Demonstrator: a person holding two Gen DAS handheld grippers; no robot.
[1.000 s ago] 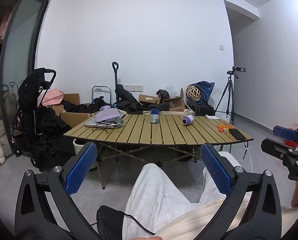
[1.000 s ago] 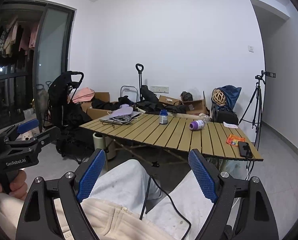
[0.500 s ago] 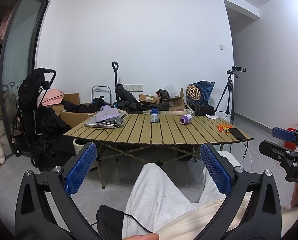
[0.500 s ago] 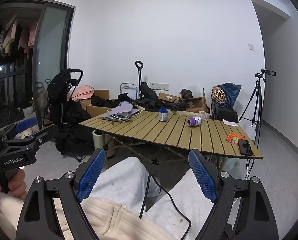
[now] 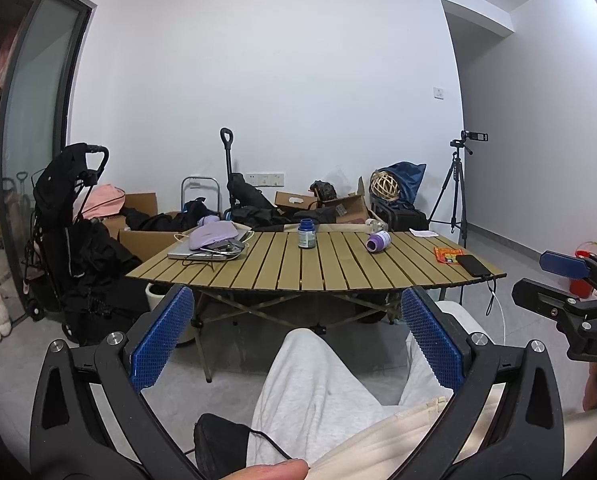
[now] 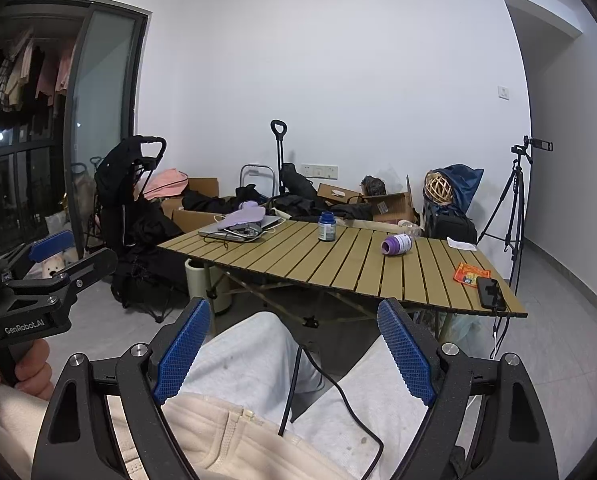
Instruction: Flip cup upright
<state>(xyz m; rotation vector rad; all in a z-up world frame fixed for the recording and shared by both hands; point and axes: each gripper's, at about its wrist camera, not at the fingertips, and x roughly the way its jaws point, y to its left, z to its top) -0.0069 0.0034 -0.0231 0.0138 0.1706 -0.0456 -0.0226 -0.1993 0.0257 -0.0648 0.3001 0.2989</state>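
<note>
A purple cup point(image 5: 378, 241) lies on its side on the slatted wooden table point(image 5: 338, 276), right of the middle; it also shows in the right wrist view point(image 6: 396, 244). My left gripper point(image 5: 298, 336) is open and empty, held low over the person's lap, well short of the table. My right gripper point(image 6: 294, 348) is open and empty, also low over the lap and far from the cup.
On the table stand a blue-lidded jar point(image 5: 307, 233), a laptop with a purple pouch point(image 5: 210, 240), an orange packet point(image 5: 446, 255) and a black phone point(image 5: 473, 265). A stroller point(image 5: 74, 216), boxes and a tripod point(image 5: 456, 188) surround it.
Both views have shifted slightly; the table sits a little higher and closer in frame. Both grippers stay open.
</note>
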